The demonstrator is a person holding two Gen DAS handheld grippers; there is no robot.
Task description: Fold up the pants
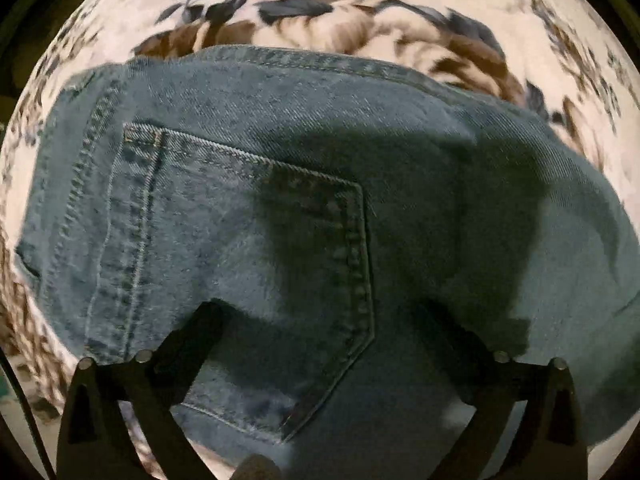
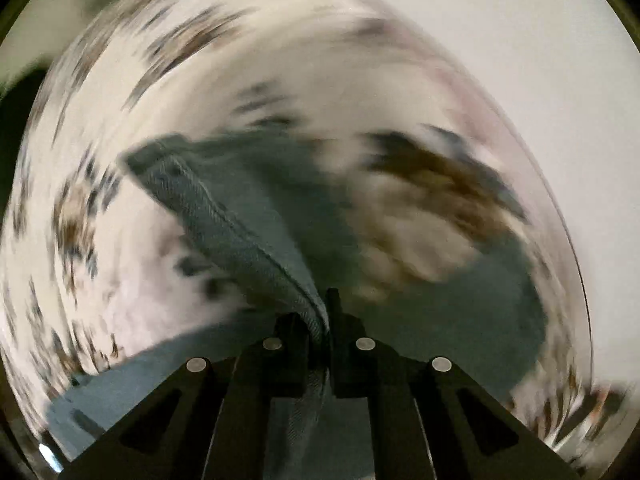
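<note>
In the left wrist view the jeans (image 1: 320,208) fill most of the frame, lying flat on a bedsheet (image 1: 360,12) printed with dark blue and brown flowers on a pale ground. The back pocket (image 1: 240,264) sits in the middle left, its pointed bottom toward the lower centre of the frame, and a double-stitched seam runs down the left side beside it. A stitched edge of the denim curves along the top of the frame just under the flowers. The left gripper (image 1: 320,332) points down over the denim with its two black fingers (image 1: 188,344) spread wide at the lower left and lower right corners; nothing is between them but the pocket area beneath, and whether the tips touch the cloth cannot be told. A dark shadow falls across the pocket and the cloth to its right.

The right wrist view is heavily smeared by motion. The right gripper (image 2: 326,320) sits at the lower centre with its fingers drawn close together, pinching a stitched fold of the jeans (image 2: 224,216) that rises from between the tips toward the upper left of the frame. More denim lies at the lower left and at the right of the frame, on the same flowered bedsheet (image 2: 120,288), and a plain pale surface (image 2: 540,60) fills the upper right
</note>
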